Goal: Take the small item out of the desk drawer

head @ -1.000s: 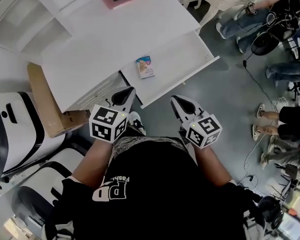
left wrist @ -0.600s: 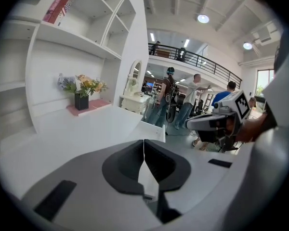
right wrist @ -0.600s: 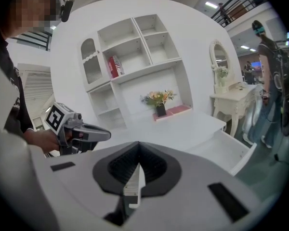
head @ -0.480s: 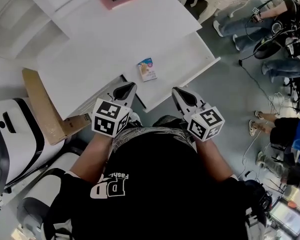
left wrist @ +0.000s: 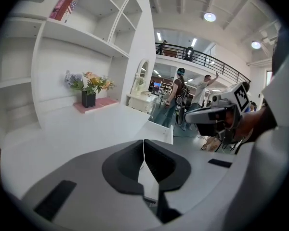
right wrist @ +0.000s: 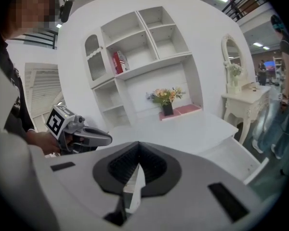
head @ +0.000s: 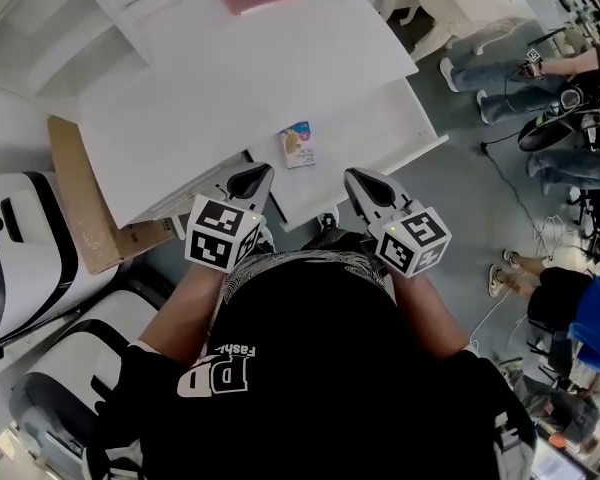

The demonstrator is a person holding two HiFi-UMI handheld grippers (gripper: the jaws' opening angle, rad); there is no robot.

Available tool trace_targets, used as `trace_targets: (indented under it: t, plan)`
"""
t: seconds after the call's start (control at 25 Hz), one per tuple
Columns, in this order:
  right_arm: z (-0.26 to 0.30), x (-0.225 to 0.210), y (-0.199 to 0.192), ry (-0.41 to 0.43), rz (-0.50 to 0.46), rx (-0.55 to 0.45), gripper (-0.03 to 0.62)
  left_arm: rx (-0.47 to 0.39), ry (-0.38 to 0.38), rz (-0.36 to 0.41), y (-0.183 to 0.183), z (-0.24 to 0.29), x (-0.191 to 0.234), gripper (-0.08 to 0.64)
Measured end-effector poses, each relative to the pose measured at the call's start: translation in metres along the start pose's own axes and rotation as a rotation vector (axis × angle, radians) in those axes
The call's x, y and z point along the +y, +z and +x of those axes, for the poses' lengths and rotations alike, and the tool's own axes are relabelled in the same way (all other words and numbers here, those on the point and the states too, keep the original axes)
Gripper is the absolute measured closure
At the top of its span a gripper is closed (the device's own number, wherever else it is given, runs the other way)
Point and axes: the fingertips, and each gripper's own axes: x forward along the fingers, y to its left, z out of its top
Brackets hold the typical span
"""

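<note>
Head view: the item (head: 298, 145) is lying flat near the front of the open drawer (head: 380, 128), ahead of both tools and between their lines of aim. The left gripper (head: 252, 178) is pointing at the drawer's near left corner, so the item is sitting ahead and to its right. The right gripper (head: 360, 180) is hovering off the drawer's front edge, so the item is sitting ahead and to its left. The left tip is looking slightly nearer, though the margin is small. The item's long axis is running roughly away from the person, close to the way both tools are pointing.

Left gripper view: the left gripper (left wrist: 143, 150) is showing its jaws pressed together with nothing between them. The drawer (left wrist: 160, 131) is lying just ahead and right; the item is not showing here.

Right gripper view: the right gripper (right wrist: 138, 153) is likewise showing jaws closed and empty. The drawer (right wrist: 231, 158) is lying to its right and the item is not showing.
</note>
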Motion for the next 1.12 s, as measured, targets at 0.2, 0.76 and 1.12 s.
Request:
trace_targets:
  t: [0.2, 0.76, 1.12]
  plan:
    - [0.011, -0.027, 0.007, 0.076, -0.028, 0.031, 0.583, 0.013, 0.081, -0.047, -0.001, 0.017, -0.004, 0.543]
    - [0.024, -0.117, -0.007, 0.220, -0.009, 0.130, 0.583, 0.149, 0.299, -0.218, -0.038, 0.126, 0.017, 0.480]
    - [0.031, -0.157, -0.025, 0.309, -0.036, 0.214, 0.583, 0.258, 0.397, -0.350, -0.082, 0.192, 0.032, 0.389]
